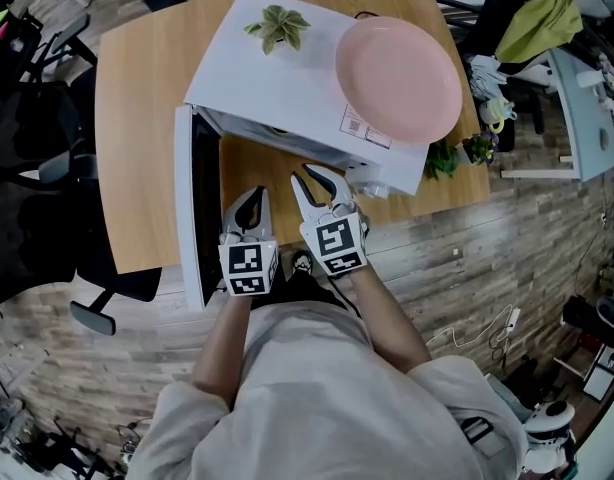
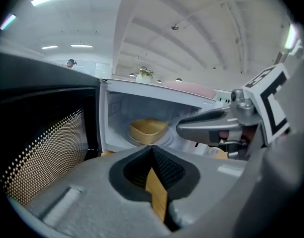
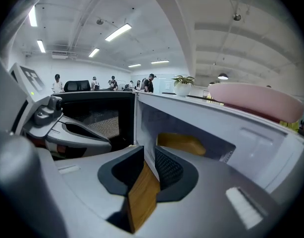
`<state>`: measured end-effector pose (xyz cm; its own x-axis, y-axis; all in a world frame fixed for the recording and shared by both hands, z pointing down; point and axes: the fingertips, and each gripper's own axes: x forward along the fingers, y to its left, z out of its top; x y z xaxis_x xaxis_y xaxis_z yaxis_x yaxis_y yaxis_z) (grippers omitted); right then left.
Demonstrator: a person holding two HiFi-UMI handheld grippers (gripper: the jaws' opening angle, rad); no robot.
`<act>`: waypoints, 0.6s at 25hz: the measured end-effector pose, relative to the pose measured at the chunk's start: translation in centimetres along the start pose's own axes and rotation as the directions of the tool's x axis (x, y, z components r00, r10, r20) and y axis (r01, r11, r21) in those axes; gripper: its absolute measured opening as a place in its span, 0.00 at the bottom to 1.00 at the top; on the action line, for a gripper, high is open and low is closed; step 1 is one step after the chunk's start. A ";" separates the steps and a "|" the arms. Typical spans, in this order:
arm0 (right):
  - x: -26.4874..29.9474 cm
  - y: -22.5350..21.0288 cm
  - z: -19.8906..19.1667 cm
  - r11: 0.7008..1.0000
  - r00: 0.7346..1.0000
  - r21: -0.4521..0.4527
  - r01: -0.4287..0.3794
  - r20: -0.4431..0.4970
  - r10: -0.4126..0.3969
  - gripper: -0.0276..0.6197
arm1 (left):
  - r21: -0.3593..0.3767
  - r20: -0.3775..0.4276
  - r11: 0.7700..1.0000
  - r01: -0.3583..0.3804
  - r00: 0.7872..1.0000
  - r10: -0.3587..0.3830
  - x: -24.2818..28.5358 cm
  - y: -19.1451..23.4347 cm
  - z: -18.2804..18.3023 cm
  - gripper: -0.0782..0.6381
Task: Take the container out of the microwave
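A tan container (image 2: pixel 148 130) sits on the floor of the open white microwave (image 1: pixel 287 98); the right gripper view shows the container (image 3: pixel 181 144) behind the microwave's front frame. The microwave's top hides it in the head view. The door (image 1: pixel 199 208) swings out to the left. My left gripper (image 1: pixel 253 194) hovers in front of the opening beside the door, its jaws (image 2: pixel 152 150) meeting at the tips with nothing between them. My right gripper (image 1: pixel 322 180) is just right of it, jaws (image 3: pixel 148 157) apart and empty, short of the cavity.
A pink plate (image 1: pixel 397 78) and a small potted plant (image 1: pixel 277 28) rest on the microwave's top. The microwave stands on a wooden table (image 1: pixel 137 118). Black office chairs (image 1: pixel 37 168) stand to the left, and a power strip (image 1: pixel 507 323) lies on the floor at right.
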<state>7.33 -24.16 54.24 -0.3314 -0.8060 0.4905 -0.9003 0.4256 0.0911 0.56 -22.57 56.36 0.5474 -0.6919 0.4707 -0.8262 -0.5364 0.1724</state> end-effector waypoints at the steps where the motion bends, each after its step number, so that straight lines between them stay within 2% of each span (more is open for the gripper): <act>1: 0.4 0.0 0.1 1.000 1.000 -0.007 -0.002 -0.007 0.002 0.18 | 0.000 -0.004 1.000 0.005 1.000 -0.005 0.2 0.1 -0.1 0.11; 8: 2.9 -0.5 0.4 0.999 0.999 -0.053 0.004 -0.050 -0.007 0.18 | 0.018 -0.003 0.999 0.039 0.999 -0.039 1.3 0.8 0.2 0.11; 15: 5.0 -1.1 -0.2 0.999 0.997 -0.030 0.010 -0.072 -0.012 0.18 | 0.011 0.002 0.998 0.061 0.998 -0.061 2.2 1.3 0.4 0.11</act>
<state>6.66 -28.58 56.80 -0.2991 -0.7795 0.5504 -0.8946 0.4298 0.1225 0.74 -25.02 57.24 0.5973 -0.6589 0.4572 -0.7896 -0.5830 0.1914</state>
